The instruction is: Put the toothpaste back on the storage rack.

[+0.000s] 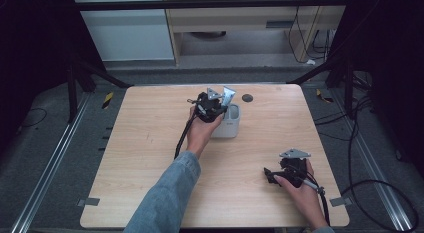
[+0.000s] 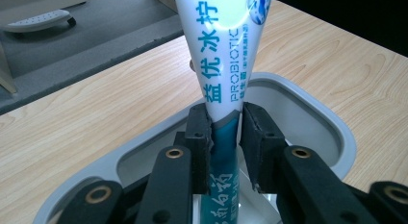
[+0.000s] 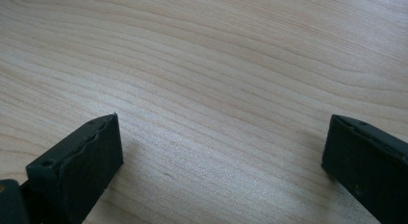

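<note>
High view puts my right gripper (image 1: pixel 268 175) nearest, low at the right of the pale wooden table (image 1: pixel 150 158), the hand wrapped round its black body and the grey three-cornered plate on top. Its own camera shows the two black jaws spread wide over bare wood grain, nothing between them.

Farther in, my left forearm in its blue denim sleeve (image 1: pixel 167 195) reaches diagonally to mid-table, the wrist bent so the left gripper (image 1: pixel 220 109) points down into the light grey rounded plastic holder (image 1: pixel 231 128). From the left gripper view I see the jaws close on either side of the white and teal toothpaste tube (image 2: pixel 223 75), which stands upright inside the holder (image 2: pixel 337 132), its flat end up. The pads sit at the tube's teal band; the right one seems just off it.

Beyond the holder lies a small dark round disc (image 1: pixel 247 98) near the far edge.
</note>
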Tool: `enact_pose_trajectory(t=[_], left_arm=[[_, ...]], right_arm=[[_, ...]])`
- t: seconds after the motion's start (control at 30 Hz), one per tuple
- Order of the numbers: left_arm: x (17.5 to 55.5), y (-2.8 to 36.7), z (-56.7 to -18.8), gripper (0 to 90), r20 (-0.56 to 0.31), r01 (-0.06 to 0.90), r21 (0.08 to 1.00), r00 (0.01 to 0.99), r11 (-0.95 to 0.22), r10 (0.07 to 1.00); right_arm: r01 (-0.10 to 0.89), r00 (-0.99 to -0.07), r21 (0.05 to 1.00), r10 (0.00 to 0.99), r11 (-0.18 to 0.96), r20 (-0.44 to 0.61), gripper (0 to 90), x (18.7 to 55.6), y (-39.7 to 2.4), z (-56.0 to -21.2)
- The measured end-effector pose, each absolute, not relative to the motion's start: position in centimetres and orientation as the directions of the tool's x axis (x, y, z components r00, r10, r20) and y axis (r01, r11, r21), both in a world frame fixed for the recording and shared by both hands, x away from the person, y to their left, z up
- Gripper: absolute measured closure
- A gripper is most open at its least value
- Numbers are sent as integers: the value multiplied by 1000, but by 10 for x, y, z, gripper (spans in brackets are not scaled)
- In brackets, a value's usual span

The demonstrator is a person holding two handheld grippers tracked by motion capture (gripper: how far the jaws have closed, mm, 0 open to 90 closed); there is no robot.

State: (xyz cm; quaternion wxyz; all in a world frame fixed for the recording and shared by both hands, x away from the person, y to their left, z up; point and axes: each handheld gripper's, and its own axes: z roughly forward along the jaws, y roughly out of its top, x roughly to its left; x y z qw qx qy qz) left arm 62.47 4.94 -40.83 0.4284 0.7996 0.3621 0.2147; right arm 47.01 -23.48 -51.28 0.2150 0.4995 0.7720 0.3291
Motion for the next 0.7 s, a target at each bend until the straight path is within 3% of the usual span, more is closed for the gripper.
enact_pose_trajectory(t=[0.7], left_arm=[[618, 45, -403, 580, 99, 358, 841, 636, -406, 766]], right_arm=[[631, -407, 722, 913, 284, -3, 7, 470, -235, -513]])
